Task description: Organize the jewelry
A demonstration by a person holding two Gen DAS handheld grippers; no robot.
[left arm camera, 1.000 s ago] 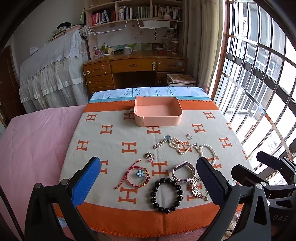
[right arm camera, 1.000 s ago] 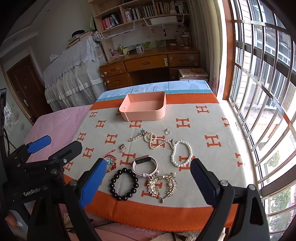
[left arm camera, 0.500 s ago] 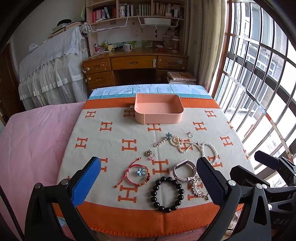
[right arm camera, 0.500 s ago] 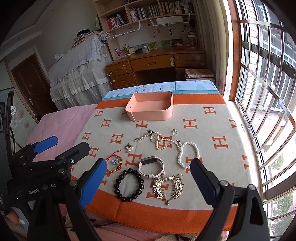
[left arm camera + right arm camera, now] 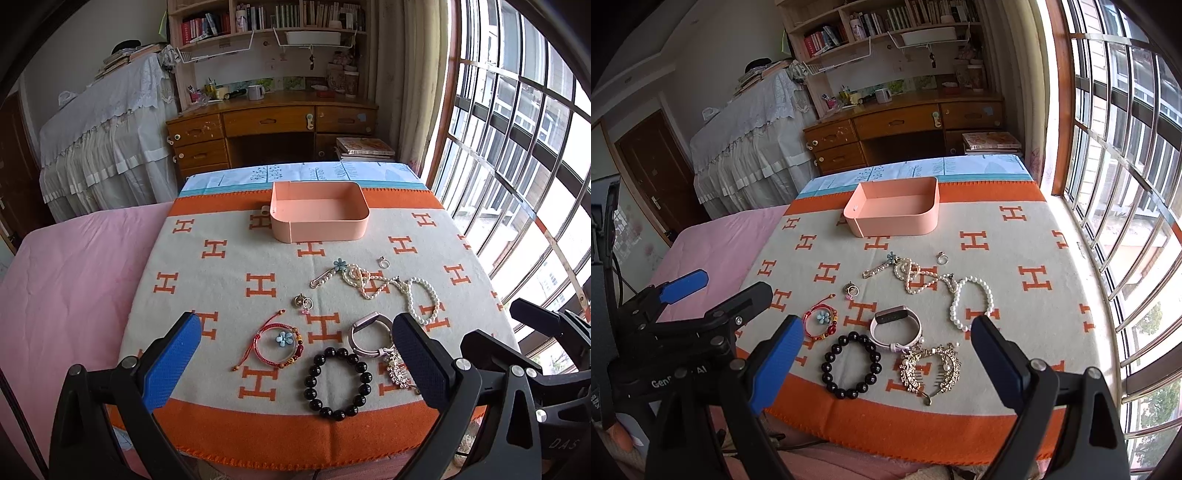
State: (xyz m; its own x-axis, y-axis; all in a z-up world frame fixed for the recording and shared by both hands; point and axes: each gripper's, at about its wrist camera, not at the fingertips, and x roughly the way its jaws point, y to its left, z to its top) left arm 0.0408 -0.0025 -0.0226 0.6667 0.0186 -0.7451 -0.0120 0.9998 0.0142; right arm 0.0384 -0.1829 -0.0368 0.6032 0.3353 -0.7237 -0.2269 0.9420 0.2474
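Blanket [image 5: 229, 266] with orange H marks covers the whole work surface, and everything I need lies on it. At its far end sits the pink tray [image 5: 319, 232], nothing visible inside. Between tray and me the jewelry is spread loose: a pearl strand [image 5: 373, 282] tangled toward a pearl bracelet [image 5: 971, 301], then a pink watch band [image 5: 895, 326], a black bead bracelet [image 5: 338, 380], a gold hair comb [image 5: 932, 367], a red cord bracelet [image 5: 279, 343], and small bits such as a flower pin [image 5: 327, 275], a charm [image 5: 303, 303] and a ring [image 5: 384, 263].

My left gripper [image 5: 295, 354] hangs above the near edge with its jaws spread wide and nothing in them; my right gripper [image 5: 886, 358] is likewise wide and empty.

What the next move turns on, I judge: the black bead bracelet lies straight ahead of both tools, flat, just below the gap of each. It sits slightly right of centre for the left gripper and left of centre for the right, so either could drop on it; the tray is well beyond, dead ahead.
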